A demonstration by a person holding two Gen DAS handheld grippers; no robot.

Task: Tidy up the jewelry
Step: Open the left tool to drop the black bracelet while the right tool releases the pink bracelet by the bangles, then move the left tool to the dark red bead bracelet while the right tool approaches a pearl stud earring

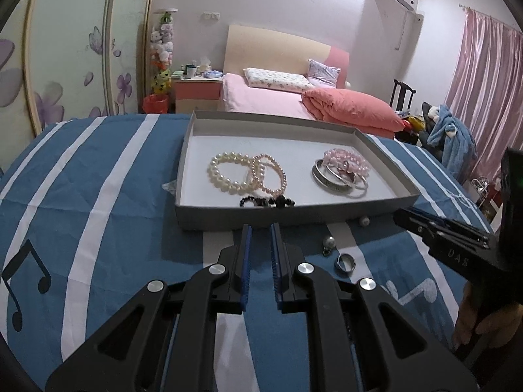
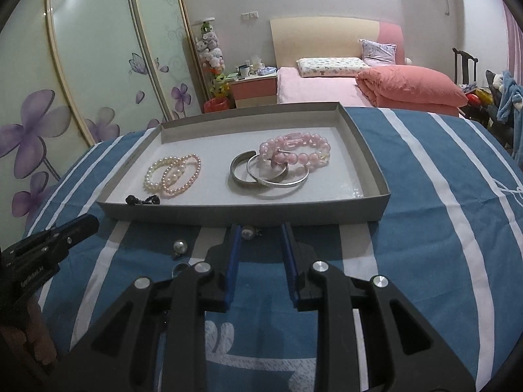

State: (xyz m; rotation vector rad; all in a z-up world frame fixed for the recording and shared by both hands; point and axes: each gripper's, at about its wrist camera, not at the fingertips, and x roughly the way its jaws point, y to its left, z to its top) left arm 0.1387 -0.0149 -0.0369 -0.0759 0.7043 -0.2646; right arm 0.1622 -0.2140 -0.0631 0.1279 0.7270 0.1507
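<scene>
A shallow grey box (image 1: 268, 217) (image 2: 242, 213) sits on the blue striped cloth. It holds two pearl bracelets (image 1: 228, 171) (image 2: 173, 173), a black bead bracelet (image 1: 266, 201) (image 2: 143, 200), silver bangles (image 1: 340, 179) (image 2: 268, 174) and a pink bead bracelet (image 1: 346, 160) (image 2: 294, 148). In front of the box lie two pearl earrings (image 1: 329, 242) (image 1: 364, 221) (image 2: 180, 247) (image 2: 247, 232) and a silver ring (image 1: 346, 263) (image 2: 181, 268). My left gripper (image 1: 261, 228) is open a little and empty, just before the box. My right gripper (image 2: 260, 228) is open, with one pearl earring between its tips.
The blue cloth with white stripes (image 1: 98, 196) (image 2: 441, 228) covers the table. Behind it stand a pink bed (image 1: 278, 98), a nightstand (image 1: 196, 89), a wardrobe with flower doors (image 2: 81, 81) and pink curtains (image 1: 483, 81).
</scene>
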